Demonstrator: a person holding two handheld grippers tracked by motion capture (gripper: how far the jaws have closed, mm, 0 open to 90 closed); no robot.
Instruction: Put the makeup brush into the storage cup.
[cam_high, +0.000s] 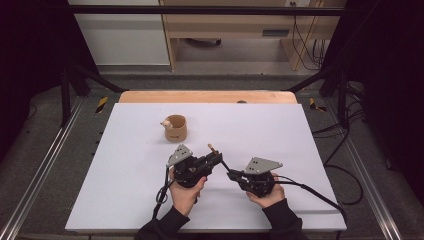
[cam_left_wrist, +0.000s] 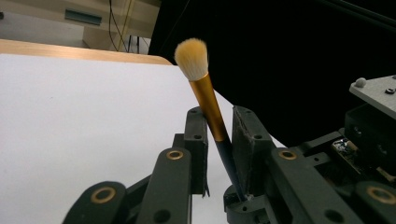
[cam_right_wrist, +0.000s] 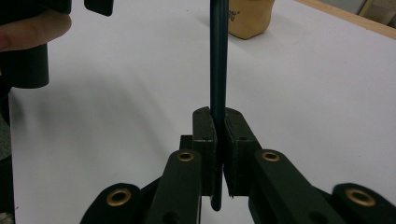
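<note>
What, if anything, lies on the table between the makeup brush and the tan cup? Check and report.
Nothing visible does. The makeup brush is held off the table by both claws, the left claw near the gold ferrule and the right claw on the dark handle. The white table between it and the tan cup is bare.

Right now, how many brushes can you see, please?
2: a brush clamped in the right gripper, passing between the left gripper's jaws; another apparently in the cup, possibly hiding more.

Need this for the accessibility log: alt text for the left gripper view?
A makeup brush with pale bristles and a gold ferrule stands tilted between the left gripper's two black jaws, above a white table. The right gripper sits at the frame's right edge.
</note>
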